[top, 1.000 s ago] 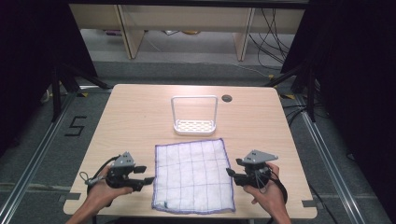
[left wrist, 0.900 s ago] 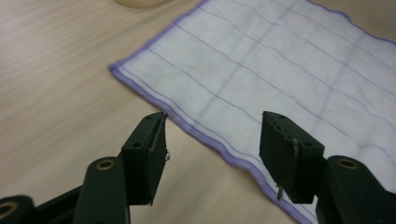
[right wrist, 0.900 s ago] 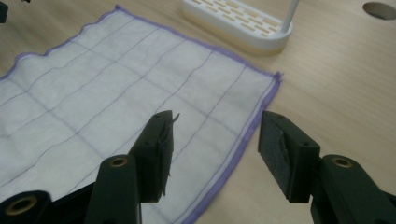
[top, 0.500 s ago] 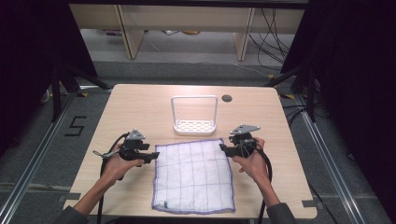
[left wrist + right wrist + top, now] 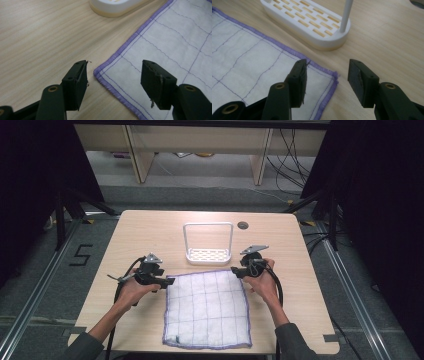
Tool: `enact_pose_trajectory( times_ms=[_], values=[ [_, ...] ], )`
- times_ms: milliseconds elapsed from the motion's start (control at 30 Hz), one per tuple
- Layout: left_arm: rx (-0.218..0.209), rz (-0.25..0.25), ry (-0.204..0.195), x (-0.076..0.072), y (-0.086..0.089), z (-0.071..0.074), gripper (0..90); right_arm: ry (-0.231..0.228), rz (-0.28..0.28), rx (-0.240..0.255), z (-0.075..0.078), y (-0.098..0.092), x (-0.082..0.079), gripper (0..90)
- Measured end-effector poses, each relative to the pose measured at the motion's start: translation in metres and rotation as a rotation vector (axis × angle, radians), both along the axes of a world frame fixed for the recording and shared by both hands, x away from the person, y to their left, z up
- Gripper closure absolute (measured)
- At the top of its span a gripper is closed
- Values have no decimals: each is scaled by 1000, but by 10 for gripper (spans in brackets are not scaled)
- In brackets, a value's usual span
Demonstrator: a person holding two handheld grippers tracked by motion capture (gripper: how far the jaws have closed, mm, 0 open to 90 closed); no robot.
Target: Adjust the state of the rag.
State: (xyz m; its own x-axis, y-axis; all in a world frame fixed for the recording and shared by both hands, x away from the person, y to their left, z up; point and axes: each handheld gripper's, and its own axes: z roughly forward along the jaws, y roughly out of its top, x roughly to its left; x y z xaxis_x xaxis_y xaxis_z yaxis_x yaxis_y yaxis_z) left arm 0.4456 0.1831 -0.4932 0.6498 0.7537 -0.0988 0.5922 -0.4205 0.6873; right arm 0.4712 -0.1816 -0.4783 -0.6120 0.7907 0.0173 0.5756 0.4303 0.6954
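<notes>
A white quilted cloth (image 5: 207, 307) with a purple hem lies flat on the wooden table (image 5: 300, 250). My left gripper (image 5: 169, 281) sits at its far left corner. In the left gripper view the gripper (image 5: 115, 67) stands open, its jaws have just been opening, and the cloth's (image 5: 162, 40) corner lies low between them, untouched. My right gripper (image 5: 235, 270) is at the far right corner. In the right gripper view the gripper (image 5: 328, 63) is open, its jaws have just been closing, and the cloth's (image 5: 249, 57) corner lies under the left jaw, not pinched.
A white slotted rack (image 5: 207, 254) with a tall hoop handle stands just beyond the cloth's far edge, close to both grippers; its base is near in the right gripper view (image 5: 307, 20). A round cable hole (image 5: 243, 225) sits behind it. Bare wood lies on both sides.
Both hands moved away from the table's near edge, along the cloth's sides to its far corners. The cloth lies as before.
</notes>
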Motion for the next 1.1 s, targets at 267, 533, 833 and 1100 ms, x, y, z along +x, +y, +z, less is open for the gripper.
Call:
enact_pose_trajectory(
  times_ms=[267, 533, 833, 1100],
  values=[
    [10, 3, 9, 4, -2, -4, 378, 32, 17, -34, -8, 5, 6, 516],
    [43, -2, 17, 7, -4, -7, 381, 52, 1, -39, -11, 7, 9, 540],
    [63, -14, 27, 12, -7, -10, 438, 54, -2, -60, -18, 5, 15, 574],
    [71, -45, 20, 12, -11, -12, 586, 86, -16, -34, -22, 11, 15, 615]
  ],
)
